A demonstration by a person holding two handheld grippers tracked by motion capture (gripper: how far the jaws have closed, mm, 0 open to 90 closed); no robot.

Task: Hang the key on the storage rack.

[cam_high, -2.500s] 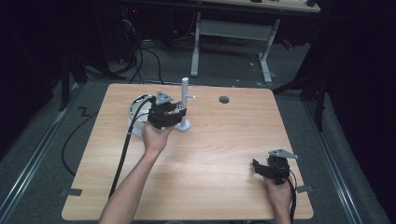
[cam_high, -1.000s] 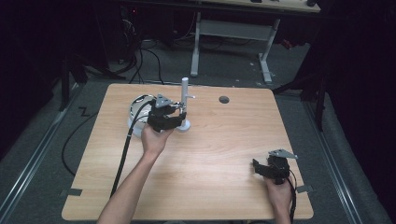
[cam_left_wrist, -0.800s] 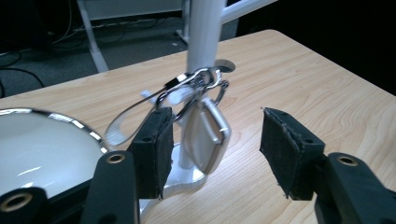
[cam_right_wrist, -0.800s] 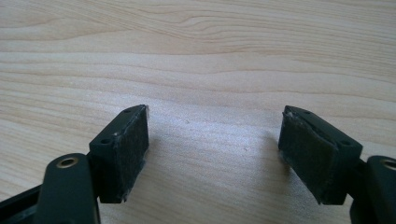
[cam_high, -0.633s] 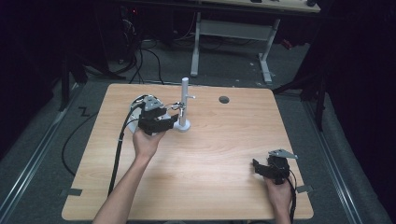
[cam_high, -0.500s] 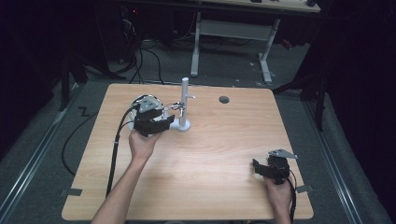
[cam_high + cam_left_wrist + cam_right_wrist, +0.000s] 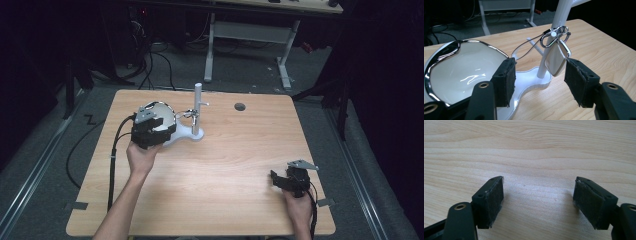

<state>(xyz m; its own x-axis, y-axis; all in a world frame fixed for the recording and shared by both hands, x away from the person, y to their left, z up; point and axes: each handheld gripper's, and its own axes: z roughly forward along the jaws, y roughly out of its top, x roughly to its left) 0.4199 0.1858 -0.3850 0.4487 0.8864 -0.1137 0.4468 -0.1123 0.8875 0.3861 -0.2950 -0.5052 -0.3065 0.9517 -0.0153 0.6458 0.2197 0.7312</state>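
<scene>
Both forearms are bare, no sleeves or gloves showing. The left gripper [image 7: 150,131] is a black blocky tool with a grey three-cornered plate on top; a black cable trails from it toward 6 o'clock along the forearm. The right gripper [image 7: 291,180] is the same build, with a grey plate at its 12 o'clock side and a black cable running toward 5 o'clock. In the gripper views each jaw is matte black, faced with a dark, rough-textured pad [image 7: 505,81], and carries a brass-ringed screw hole [image 7: 460,207] near its base.
</scene>
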